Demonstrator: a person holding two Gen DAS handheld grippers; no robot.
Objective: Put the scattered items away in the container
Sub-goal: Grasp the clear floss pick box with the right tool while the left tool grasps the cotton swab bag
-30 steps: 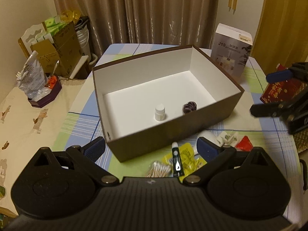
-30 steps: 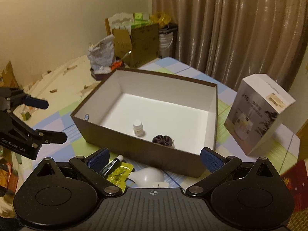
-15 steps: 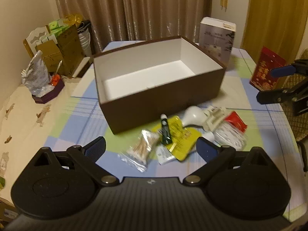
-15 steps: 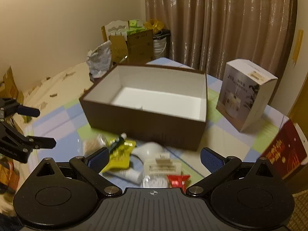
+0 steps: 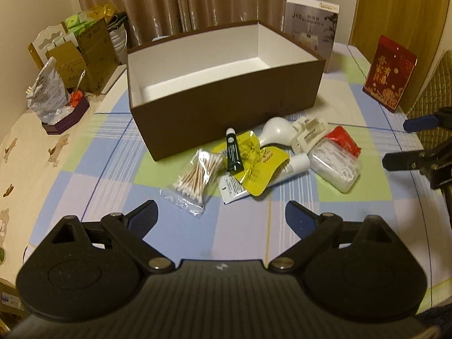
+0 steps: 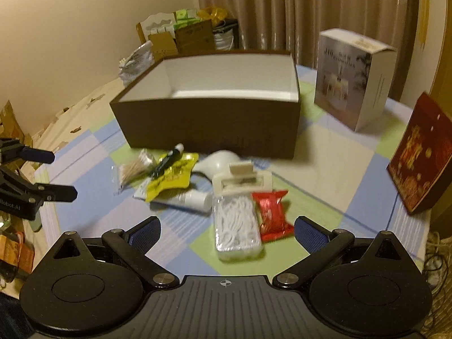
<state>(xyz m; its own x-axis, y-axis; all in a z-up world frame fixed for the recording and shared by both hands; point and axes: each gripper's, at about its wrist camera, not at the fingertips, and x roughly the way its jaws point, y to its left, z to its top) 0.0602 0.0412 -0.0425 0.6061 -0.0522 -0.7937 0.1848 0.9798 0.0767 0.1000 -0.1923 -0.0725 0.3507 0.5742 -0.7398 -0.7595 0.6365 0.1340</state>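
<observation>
A brown box [image 5: 226, 107] with a white inside stands open on the table; it also shows in the right wrist view [image 6: 209, 124]. In front of it lie a bag of cotton swabs [image 5: 196, 176], a dark green tube [image 5: 233, 151], a yellow sachet [image 5: 258, 163], a white tube [image 5: 293, 165], a white bulb-shaped item [image 5: 275, 132], a cream hair claw [image 5: 308, 134], a clear case of floss picks [image 6: 236, 227] and a red packet [image 6: 271, 216]. My left gripper [image 5: 221, 216] is open and empty, short of the pile. My right gripper [image 6: 227, 228] is open and empty over the floss case.
A white carton [image 5: 310, 28] stands behind the box on the right, and a red gift box [image 5: 388, 73] leans at the table's right edge. Cardboard boxes [image 5: 82, 53] and a silver bag [image 5: 46, 93] crowd the left side surface.
Both grippers have pulled back and lower, away from the box. The box's floor is now hidden and the whole pile in front of it has come into view.
</observation>
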